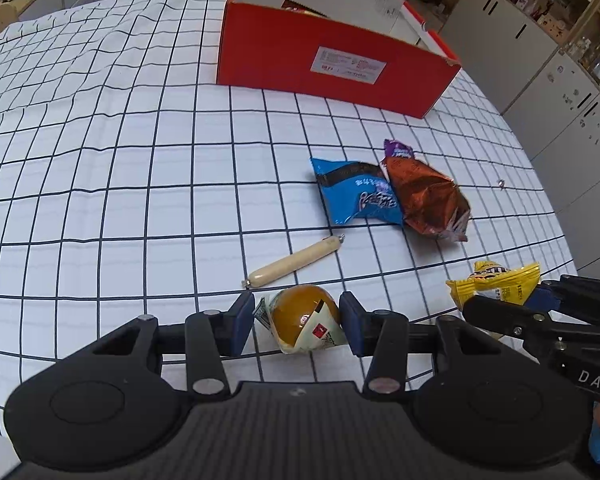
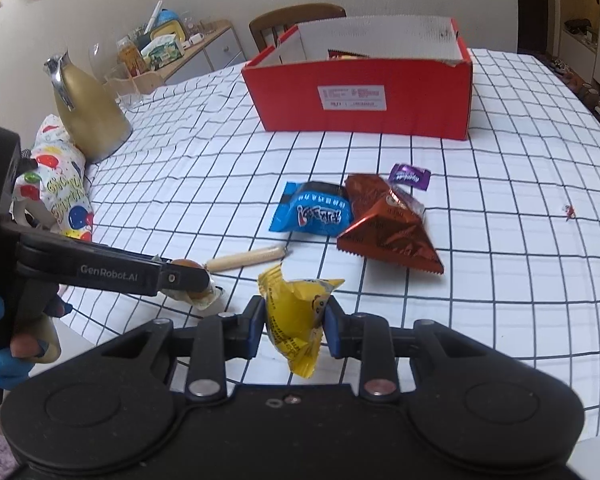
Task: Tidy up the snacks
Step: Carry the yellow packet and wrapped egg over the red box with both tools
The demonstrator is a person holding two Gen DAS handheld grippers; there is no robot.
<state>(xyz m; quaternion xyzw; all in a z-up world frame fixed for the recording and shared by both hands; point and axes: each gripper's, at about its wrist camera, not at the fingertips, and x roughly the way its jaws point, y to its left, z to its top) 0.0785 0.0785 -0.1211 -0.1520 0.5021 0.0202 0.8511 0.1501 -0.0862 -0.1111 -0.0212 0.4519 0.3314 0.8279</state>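
Checked-cloth surface (image 1: 140, 160) with red box (image 1: 332, 68) at the back — left gripper (image 1: 296, 322) jaws bracket the round wrapped snack (image 1: 304, 318), contact unclear, right gripper (image 2: 294, 326) jaws clenched on the yellow packet (image 2: 296, 316) — glossy wrappers could slip during transfer.

Left gripper (image 1: 296, 322) clasping round snack (image 1: 306, 318)

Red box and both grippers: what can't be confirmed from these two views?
- Red box contents: both views, front wall hides all but a wrapper edge.
- Box label text: too small, blurred.
- Round snack: in the right wrist view, mostly behind the left gripper.
- Yellow packet in the right gripper: print crumpled, unreadable.
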